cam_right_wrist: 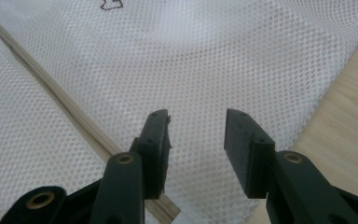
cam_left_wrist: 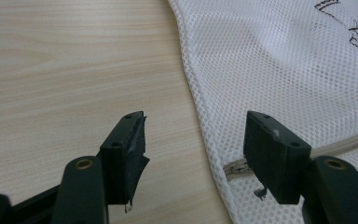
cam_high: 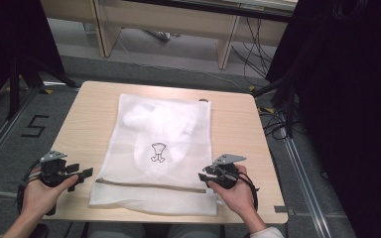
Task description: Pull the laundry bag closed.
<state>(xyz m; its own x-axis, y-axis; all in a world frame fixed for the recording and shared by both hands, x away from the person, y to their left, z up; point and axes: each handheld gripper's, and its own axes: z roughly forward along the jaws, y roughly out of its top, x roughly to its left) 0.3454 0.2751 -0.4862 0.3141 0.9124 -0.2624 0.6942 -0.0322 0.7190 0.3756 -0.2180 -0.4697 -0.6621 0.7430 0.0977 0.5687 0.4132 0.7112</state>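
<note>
Approaching the mesh bag [cam_high: 158, 148] from both sides, we hold each gripper at one end of its zipper [cam_high: 151, 185].

We see the bag flat on the table [cam_high: 84, 124], long axis running away from us, zipper lying crosswise near our edge. The left gripper [cam_high: 85, 174] stands spread and empty just off the bag's left edge, its zipper end [cam_left_wrist: 235, 169] beside one jaw. The right gripper [cam_high: 204, 177], likewise spread, hangs over the mesh beside the zipper's right end. We judge both equally near.

White mesh bag [cam_high: 158, 148] with black print, beige zipper [cam_high: 149, 185], pale woodgrain table [cam_high: 87, 124].
</note>
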